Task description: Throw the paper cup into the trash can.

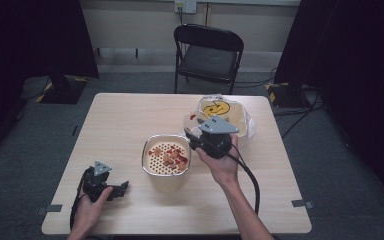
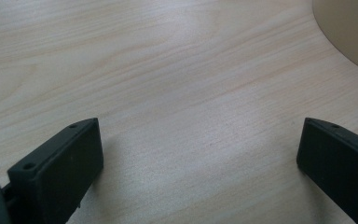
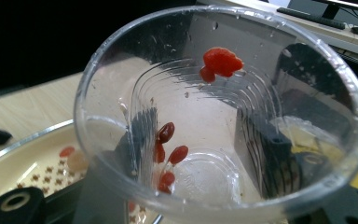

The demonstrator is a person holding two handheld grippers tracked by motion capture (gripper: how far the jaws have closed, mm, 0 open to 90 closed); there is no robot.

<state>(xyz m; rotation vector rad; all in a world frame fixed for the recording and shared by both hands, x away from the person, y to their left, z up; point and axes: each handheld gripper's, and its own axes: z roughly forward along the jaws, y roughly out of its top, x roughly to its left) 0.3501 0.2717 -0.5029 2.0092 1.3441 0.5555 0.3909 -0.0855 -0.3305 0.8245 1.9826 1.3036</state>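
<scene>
Your right gripper [image 1: 194, 136] clamps the clear cup [image 3: 223, 121], tipped over the strainer [image 1: 166, 155]. Stuck berries [image 3: 168, 149] may drop outside it. Your left gripper [image 2: 200, 154] rests wide open

One table [image 1: 130, 120] carries one strainer bowl [image 1: 166, 172], one clear plastic cup [image 3: 223, 116] and one bag with a yellow print [image 1: 222, 111]. Two grippers work here, left [image 1: 119, 189] and right [image 1: 192, 135]. One black folding chair [image 1: 209, 52] stands at the far side.
</scene>
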